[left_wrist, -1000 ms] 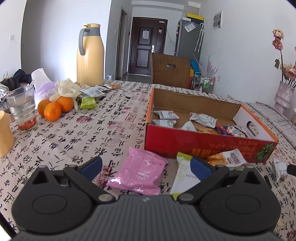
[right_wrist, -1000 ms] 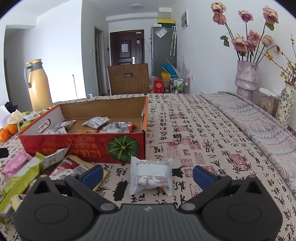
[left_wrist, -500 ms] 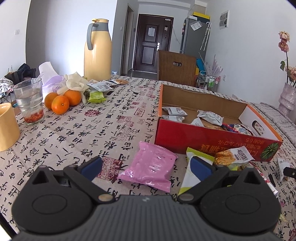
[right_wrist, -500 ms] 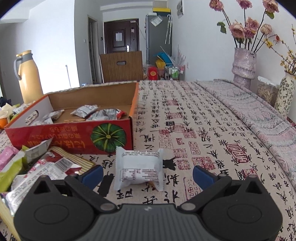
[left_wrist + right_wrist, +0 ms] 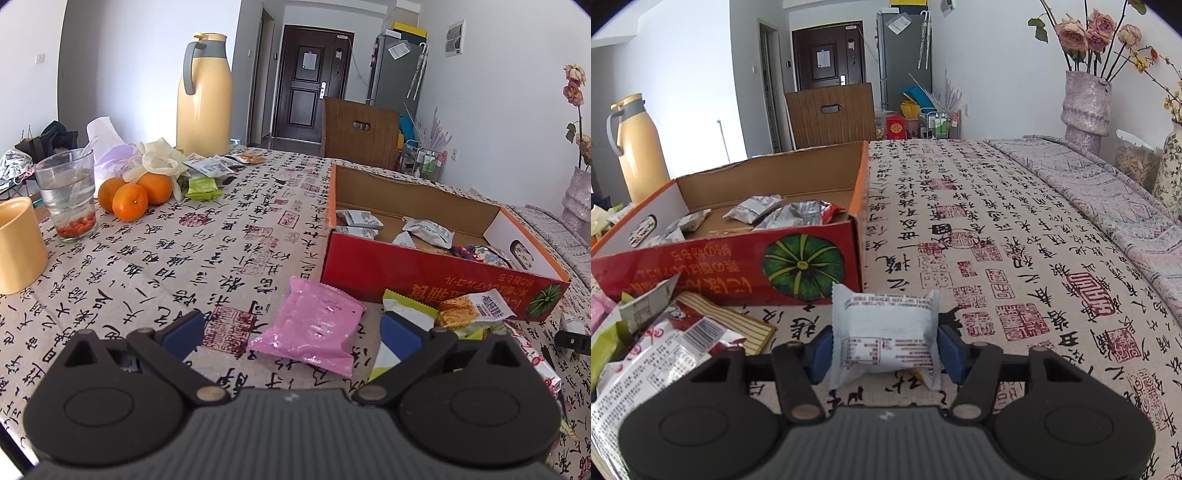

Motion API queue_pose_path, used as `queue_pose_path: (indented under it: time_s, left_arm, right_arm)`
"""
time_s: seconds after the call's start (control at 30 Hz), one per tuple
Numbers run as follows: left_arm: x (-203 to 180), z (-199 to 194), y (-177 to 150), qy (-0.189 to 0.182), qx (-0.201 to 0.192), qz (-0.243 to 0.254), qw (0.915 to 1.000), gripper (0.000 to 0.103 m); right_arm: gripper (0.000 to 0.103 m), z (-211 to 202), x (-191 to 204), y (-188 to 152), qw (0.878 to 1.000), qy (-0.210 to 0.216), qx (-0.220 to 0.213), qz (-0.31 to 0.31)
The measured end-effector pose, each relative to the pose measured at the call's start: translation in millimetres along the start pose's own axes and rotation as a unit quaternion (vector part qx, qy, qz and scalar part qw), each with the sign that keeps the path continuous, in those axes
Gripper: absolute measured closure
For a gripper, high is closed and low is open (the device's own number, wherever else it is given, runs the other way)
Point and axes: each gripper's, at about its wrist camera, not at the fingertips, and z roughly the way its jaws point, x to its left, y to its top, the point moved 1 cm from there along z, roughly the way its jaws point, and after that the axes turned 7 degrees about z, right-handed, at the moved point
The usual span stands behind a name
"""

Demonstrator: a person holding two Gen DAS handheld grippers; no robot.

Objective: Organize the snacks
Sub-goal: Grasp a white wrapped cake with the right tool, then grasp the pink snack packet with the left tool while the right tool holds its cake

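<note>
A: Step in hand: pickup. Right claw [image 5: 884, 349] closing on the white snack packet [image 5: 884, 334], which lies on the worktop [image 5: 1015, 236] just in front of the red box [image 5: 713, 266]; pads at its sides.

B: Left claw [image 5: 293, 334]?

A: Open, empty, over the pink packet [image 5: 314, 325].

B: Next?

A: Likely lift clear, carry over the box wall, release inside.

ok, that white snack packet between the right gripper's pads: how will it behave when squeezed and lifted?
The white snack packet looks puffy and film-wrapped, so it probably gives a little as the right gripper closes on it. Its crimped ends flare past the pads, so they will likely crumple. It seems light, and glossy film may slip.
</note>
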Motion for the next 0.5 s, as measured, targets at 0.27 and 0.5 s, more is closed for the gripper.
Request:
queue_pose_path:
  time_s: [0.27, 0.5]
  left_arm:
    - [5.3, 5.1, -0.9, -0.001, 0.007, 0.003, 1.0, 0.0]
    - [4.6, 29.0, 8.1, 0.003, 0.036, 0.036, 0.9987, 0.0]
  right_arm:
    - [0.05, -19.2, -4.7, -2.4, 0.999, 0.007, -0.031, 0.011]
    - [0.05, -39.4, -1.9, -5.6, 0.998, 0.021, -0.06, 0.008]
